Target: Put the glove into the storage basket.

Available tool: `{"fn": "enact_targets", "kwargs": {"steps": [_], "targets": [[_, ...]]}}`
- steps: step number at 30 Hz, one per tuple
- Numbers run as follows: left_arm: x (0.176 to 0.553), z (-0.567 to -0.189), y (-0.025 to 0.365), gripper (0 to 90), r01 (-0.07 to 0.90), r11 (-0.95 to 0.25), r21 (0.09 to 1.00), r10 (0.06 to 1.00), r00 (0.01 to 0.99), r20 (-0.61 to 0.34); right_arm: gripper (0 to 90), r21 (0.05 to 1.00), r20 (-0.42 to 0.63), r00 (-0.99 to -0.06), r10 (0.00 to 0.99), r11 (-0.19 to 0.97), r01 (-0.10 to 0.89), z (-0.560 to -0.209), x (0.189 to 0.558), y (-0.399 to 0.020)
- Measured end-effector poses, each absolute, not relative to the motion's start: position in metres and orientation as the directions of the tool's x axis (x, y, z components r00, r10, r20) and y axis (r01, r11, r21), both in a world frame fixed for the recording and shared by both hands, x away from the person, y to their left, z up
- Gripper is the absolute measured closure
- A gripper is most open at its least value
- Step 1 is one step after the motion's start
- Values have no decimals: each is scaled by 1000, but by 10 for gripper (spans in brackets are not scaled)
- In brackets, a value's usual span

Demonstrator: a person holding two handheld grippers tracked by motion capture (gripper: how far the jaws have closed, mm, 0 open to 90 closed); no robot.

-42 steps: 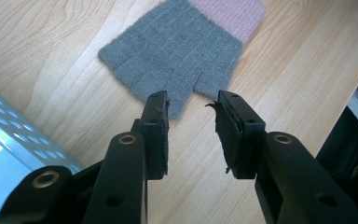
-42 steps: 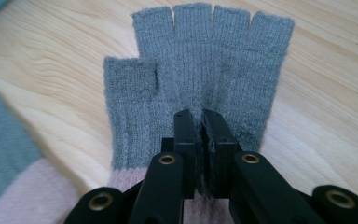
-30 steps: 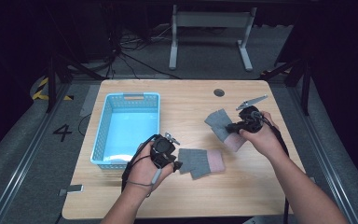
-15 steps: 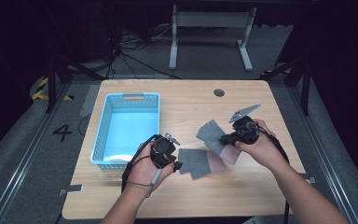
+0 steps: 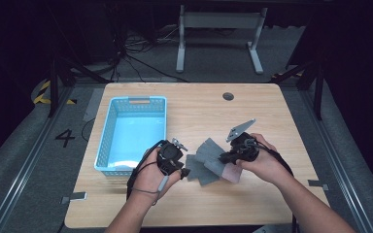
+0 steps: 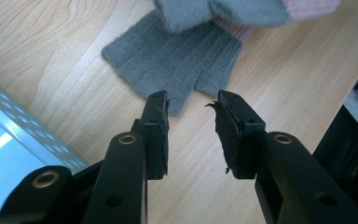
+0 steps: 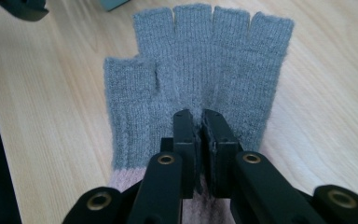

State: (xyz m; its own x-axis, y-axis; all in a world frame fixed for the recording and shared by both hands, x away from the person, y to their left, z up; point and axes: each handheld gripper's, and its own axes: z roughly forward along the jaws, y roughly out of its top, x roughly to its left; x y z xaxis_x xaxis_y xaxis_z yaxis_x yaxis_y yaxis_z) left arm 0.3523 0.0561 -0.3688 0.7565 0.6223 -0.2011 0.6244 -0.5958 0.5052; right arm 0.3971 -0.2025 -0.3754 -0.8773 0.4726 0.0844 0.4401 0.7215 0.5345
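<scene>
Two grey fingerless gloves with pink cuffs are on the wooden table. One glove [image 5: 194, 171] [image 6: 177, 60] lies flat in front of my left gripper [image 5: 183, 171] [image 6: 191, 105]. That gripper is open, and its tips stand just short of the glove's finger ends. My right gripper [image 5: 226, 156] [image 7: 200, 123] is shut on the palm of the other glove [image 5: 212, 151] [image 7: 200, 70]. This held glove is spread out with its fingers pointing away, and it partly overlaps the lying glove. Its edge [image 6: 223, 9] hangs at the top of the left gripper view.
A light blue plastic basket [image 5: 138, 100] [image 6: 9, 140] stands at the left of the table, close to my left hand. A round cable hole [image 5: 228, 96] sits near the far edge. A metal stand's legs [image 5: 218, 43] are on the floor beyond the table.
My right hand has carried its glove to the left and nearer, from the right side of the table to over the lying glove. The left gripper has stayed put.
</scene>
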Motion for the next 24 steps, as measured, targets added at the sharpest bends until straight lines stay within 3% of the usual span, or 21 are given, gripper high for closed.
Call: {"fn": "enact_targets", "kwargs": {"steps": [18, 24], "targets": [[353, -377, 49, 647, 619, -621, 480, 610, 767, -200, 847, 468, 59, -910, 411, 794, 389, -407, 390, -181], [353, -380, 46, 648, 620, -627, 472, 610, 767, -198, 806, 469, 59, -912, 406, 795, 385, -414, 390, -180]]}}
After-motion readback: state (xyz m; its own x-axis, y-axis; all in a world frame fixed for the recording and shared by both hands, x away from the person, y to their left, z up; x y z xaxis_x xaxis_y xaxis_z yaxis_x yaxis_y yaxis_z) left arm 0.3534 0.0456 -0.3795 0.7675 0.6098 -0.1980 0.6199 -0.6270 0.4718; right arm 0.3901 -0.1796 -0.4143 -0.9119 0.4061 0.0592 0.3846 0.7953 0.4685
